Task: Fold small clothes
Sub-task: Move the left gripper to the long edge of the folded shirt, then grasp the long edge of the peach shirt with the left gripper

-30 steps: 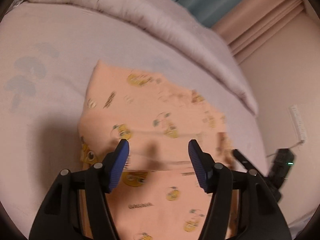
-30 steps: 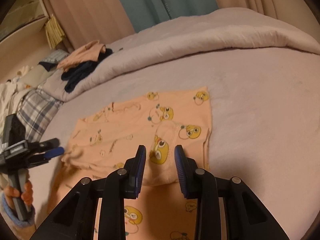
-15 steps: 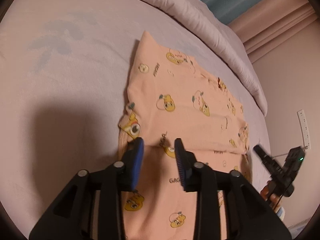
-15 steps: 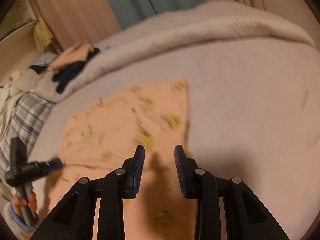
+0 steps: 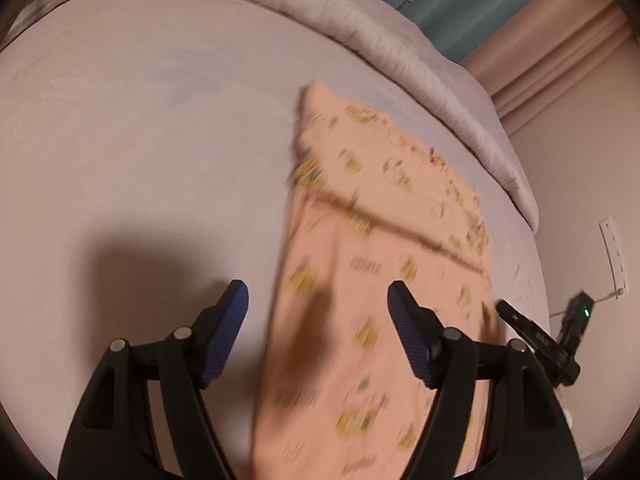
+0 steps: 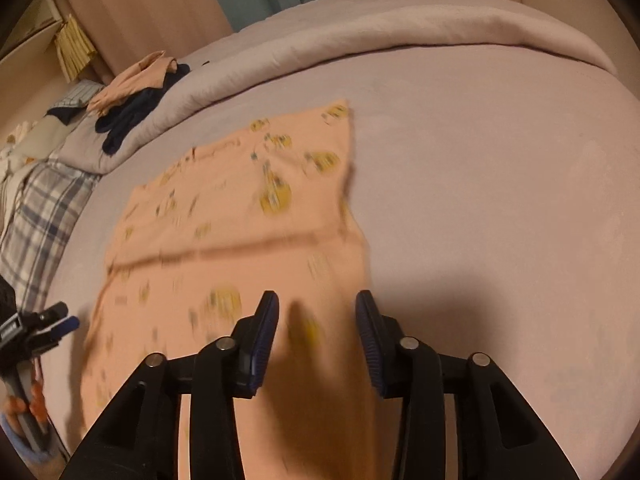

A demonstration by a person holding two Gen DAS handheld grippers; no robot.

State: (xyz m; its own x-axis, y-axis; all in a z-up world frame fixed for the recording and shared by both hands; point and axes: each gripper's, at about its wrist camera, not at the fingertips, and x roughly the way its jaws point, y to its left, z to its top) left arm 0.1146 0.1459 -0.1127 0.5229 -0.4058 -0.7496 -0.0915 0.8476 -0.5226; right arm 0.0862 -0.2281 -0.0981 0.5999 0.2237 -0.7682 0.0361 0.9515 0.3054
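From your left wrist camera, your left gripper (image 5: 318, 304) is spread wide, holding nothing, its blue fingers (image 5: 224, 332) hanging above the near end of the peach garment (image 5: 384, 264). The garment lies flat on the mauve bedsheet (image 5: 140, 152), a folded edge running across it; the print is blurred. A rolled duvet (image 5: 400, 48) borders the far side.

From your right wrist camera, your right gripper (image 6: 318, 320) is parted and empty above the garment's near edge (image 6: 248, 216). A pile of clothes (image 6: 132, 96) sits on the duvet, well apart, and a plaid cloth (image 6: 44, 208) lies at the left.

Rolled duvet (image 6: 400, 28), teal curtain (image 5: 460, 4), wall socket (image 5: 614, 252)
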